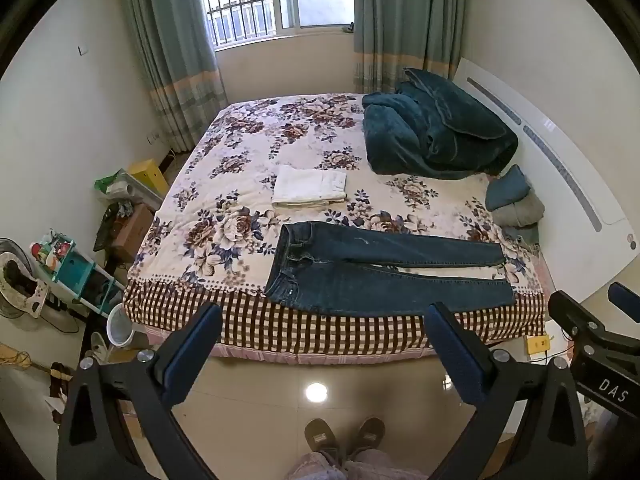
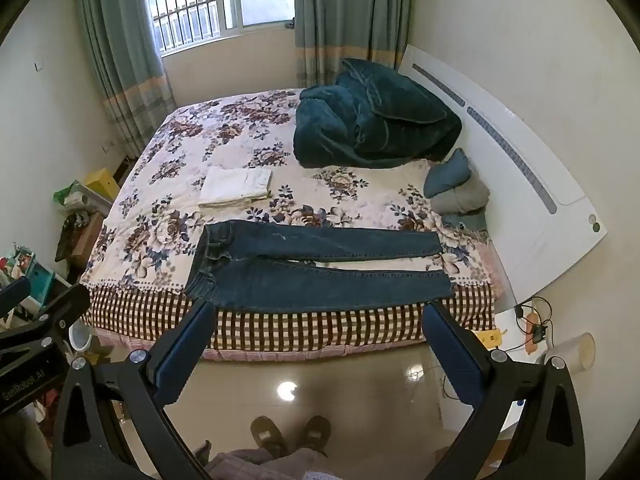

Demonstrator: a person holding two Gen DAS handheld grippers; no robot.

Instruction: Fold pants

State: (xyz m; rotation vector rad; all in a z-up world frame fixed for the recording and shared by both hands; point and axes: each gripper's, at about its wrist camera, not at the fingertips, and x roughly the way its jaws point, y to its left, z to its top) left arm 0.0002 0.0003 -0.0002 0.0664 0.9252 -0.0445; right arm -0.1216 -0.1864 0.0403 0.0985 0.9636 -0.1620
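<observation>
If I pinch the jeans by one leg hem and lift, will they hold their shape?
Probably not. The jeans lie limp and flat on the bed, so they should drape and sag. Dense denim looks fairly heavy for cloth. The other leg would likely drag along.

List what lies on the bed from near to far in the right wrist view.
Dark blue jeans → folded white cloth → teal blanket heap.
</observation>
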